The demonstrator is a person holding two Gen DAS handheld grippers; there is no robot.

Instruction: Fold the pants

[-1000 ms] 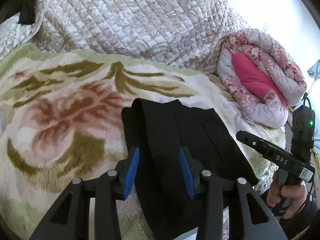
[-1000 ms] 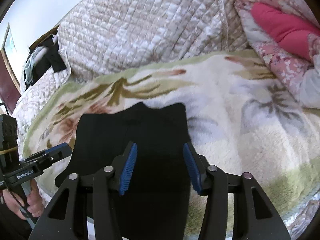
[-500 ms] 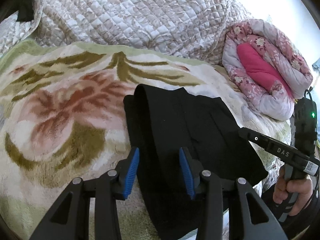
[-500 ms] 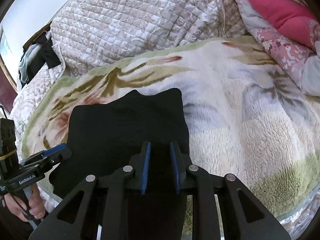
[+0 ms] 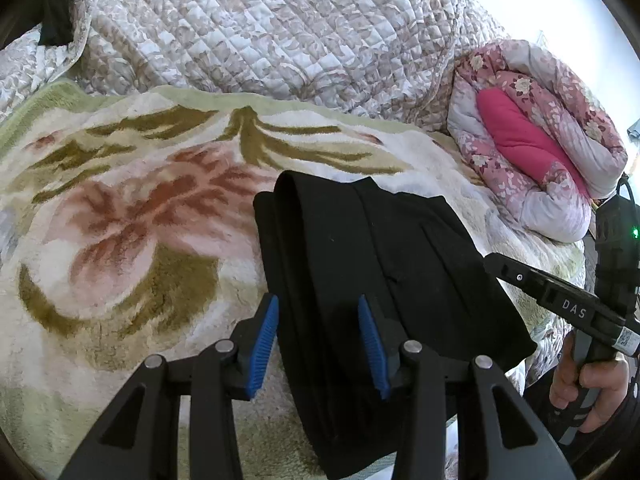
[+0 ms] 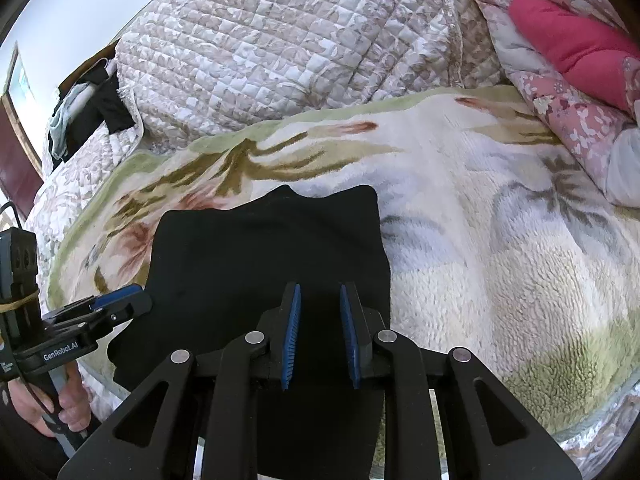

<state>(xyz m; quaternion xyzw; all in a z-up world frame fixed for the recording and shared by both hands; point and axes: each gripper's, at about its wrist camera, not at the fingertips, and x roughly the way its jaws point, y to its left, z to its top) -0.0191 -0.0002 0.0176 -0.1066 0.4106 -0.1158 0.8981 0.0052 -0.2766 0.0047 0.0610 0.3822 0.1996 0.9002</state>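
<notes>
Black pants (image 5: 380, 248) lie folded into a thick stack on a floral fleece blanket (image 5: 120, 240); their near end hangs over the bed's front edge. My left gripper (image 5: 318, 340) is open, straddling the stack's left folded edge, and its pads do not press the cloth. From the right wrist view the pants (image 6: 260, 260) spread ahead and to the left. My right gripper (image 6: 320, 332) has narrowed over their near right part, with black cloth filling the small gap between its pads. Each gripper appears in the other's view: the right gripper (image 5: 496, 264) and the left gripper (image 6: 120, 300).
A quilted beige cover (image 5: 260, 40) is heaped along the back. A rolled pink floral duvet (image 5: 540, 140) sits at the right end of the bed. Dark clothes (image 6: 88, 116) hang at the far left. A hand (image 5: 588, 392) grips the right handle beyond the bed's edge.
The right gripper's jaws went from wide apart to a narrow gap on the black cloth. The left gripper kept its opening and stayed over the folded edge.
</notes>
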